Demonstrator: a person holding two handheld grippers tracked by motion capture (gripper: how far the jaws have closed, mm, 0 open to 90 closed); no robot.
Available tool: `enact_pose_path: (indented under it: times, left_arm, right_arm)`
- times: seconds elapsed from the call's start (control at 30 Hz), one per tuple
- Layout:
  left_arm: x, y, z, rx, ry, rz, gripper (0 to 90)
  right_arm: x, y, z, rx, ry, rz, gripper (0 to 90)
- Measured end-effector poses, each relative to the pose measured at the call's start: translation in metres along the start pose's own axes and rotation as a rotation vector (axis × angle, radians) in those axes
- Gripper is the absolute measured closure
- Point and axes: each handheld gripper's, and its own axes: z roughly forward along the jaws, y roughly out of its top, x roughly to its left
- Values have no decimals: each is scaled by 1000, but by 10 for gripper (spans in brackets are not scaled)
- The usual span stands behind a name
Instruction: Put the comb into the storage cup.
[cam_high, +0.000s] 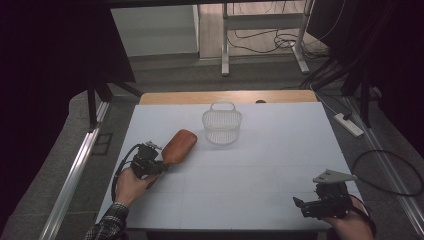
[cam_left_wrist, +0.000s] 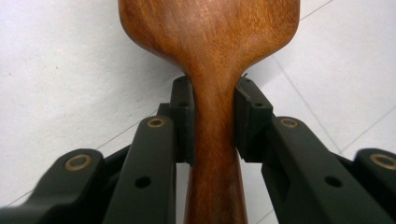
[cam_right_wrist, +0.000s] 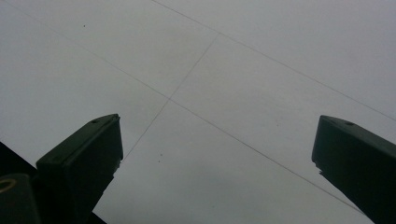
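Over on the left, the left gripper (cam_high: 159, 162) is clamping the neck of a wooden spatula (cam_high: 178, 146) – its jaws are pressing both sides of the handle, the broad blade angling up toward the white wire basket (cam_high: 222, 127) sitting just beyond it on the white table (cam_high: 250, 190). Nothing is lying between them. Far right, the right gripper (cam_high: 306, 205) is hovering near the table's front edge – jaws spread wide, holding nothing.

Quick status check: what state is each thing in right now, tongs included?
Brown wooden spoon: gripped at its neck, bowl pointing toward the basket.
White wire basket: upright, empty, apart from the spoon.
Left tongs: shut on the spoon.
Right tongs: open, holding nothing, over the white table.
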Motion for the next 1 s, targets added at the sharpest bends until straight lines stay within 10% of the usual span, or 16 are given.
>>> enact_pose_path:
  times: [1.0]
  left_arm:
    - [-23, -11, -34, -131, -9, 74, 715]
  right_arm:
    - [1, -1, -6, -58, 27, -19, 0]
